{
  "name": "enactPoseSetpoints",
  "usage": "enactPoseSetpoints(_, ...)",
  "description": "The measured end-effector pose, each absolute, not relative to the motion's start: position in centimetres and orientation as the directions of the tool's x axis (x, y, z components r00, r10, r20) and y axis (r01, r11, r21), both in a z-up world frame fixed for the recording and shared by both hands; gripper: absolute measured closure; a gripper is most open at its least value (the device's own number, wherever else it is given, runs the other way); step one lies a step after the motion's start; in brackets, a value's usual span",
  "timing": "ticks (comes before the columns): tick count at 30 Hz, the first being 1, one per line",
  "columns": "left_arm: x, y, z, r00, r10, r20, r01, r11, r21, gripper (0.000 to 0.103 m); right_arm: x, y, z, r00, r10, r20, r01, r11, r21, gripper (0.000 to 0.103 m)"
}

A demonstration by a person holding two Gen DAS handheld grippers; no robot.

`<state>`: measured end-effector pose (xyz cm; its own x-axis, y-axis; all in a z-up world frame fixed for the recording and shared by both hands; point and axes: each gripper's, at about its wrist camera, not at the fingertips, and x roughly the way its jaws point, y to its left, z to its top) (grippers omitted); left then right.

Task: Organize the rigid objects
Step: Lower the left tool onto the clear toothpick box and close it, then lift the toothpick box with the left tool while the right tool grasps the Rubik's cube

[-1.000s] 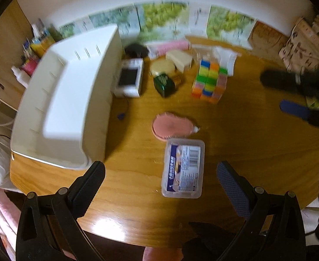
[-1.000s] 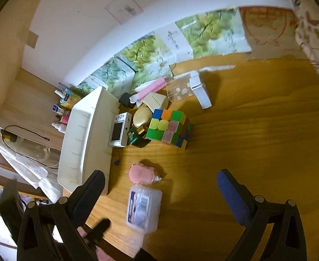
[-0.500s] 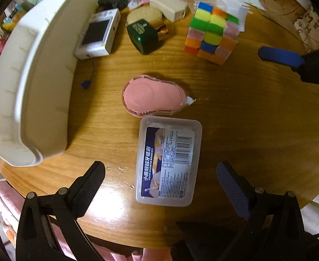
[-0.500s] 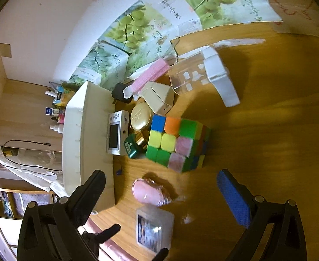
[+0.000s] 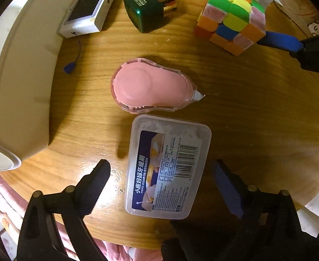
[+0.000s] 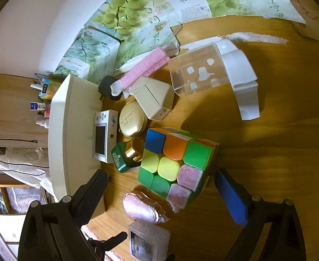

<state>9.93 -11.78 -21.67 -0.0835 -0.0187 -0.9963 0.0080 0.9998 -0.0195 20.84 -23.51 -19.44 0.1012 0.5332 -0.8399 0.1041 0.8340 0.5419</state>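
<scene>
The white organizer tray (image 5: 17, 69) stands at the left table edge. The left gripper (image 5: 161, 174) is spread wide, straddling one clear floss-pick box (image 5: 167, 167) without contact. Risk: an off-centre closure could skid the smooth box into the one pink correction-tape dispenser (image 5: 150, 84) just beside it. The right gripper (image 6: 159, 182) is also spread, flanking one puzzle cube (image 6: 176, 165); its left finger could clip the one green bottle (image 6: 121, 156) alongside the cube.
</scene>
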Motion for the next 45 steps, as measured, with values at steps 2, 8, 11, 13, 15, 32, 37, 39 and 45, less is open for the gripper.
enactPoseSetpoints(2, 10.2, -11.8, -22.0, -0.095, -0.018, -0.995, 0.004, 1.000, -0.018, 0.015, 21.0, -23.4, -19.7, 0.085, 0.516, -0.852, 0.106, 0.846, 0.523, 0.006)
enactPoseSetpoints(8, 10.7, -11.8, -24.2, -0.124, -0.018, -0.992, -0.007, 1.000, -0.017, 0.028, 21.2, -23.3, -20.5, 0.052, 0.490, -0.870, 0.122, 0.862, 0.493, 0.025)
enactPoseSetpoints(11, 11.0, -11.8, -24.5, -0.122, -0.019, -0.992, -0.005, 1.000, -0.018, 0.034, 21.2, -23.5, -20.5, 0.048, 0.482, -0.875, 0.118, 0.867, 0.484, 0.029)
enactPoseSetpoints(13, 11.3, -11.7, -24.6, -0.121, -0.016, -0.992, -0.002, 1.000, -0.016, 0.037, 21.2, -23.6, -20.5, 0.046, 0.484, -0.874, 0.116, 0.867, 0.485, 0.030)
enactPoseSetpoints(15, 12.0, -11.4, -24.2, -0.127, -0.019, -0.992, -0.001, 1.000, -0.019, 0.037, 21.2, -23.7, -20.4, 0.043, 0.478, -0.877, 0.114, 0.870, 0.480, 0.030)
enactPoseSetpoints(32, 11.9, -10.3, -17.6, -0.048, -0.057, -0.997, 0.040, 0.997, -0.059, 0.037, 19.9, -24.7, -18.2, 0.110, 0.490, -0.864, 0.126, 0.856, 0.502, 0.044)
enactPoseSetpoints(37, 12.1, -9.4, -14.6, 0.012, -0.065, -0.998, 0.058, 0.996, -0.064, 0.037, 19.4, -24.3, -16.4, 0.163, 0.528, -0.833, 0.096, 0.832, 0.546, 0.069)
enactPoseSetpoints(39, 12.2, -8.8, -13.4, 0.036, -0.068, -0.997, 0.062, 0.996, -0.066, 0.037, 19.4, -23.9, -15.7, 0.177, 0.525, -0.832, 0.078, 0.835, 0.544, 0.096)
enactPoseSetpoints(45, 11.9, -5.7, -9.6, 0.117, -0.094, -0.989, 0.089, 0.992, -0.084, 0.037, 18.9, -23.3, -14.9, 0.216, 0.524, -0.824, 0.094, 0.829, 0.552, 0.100)
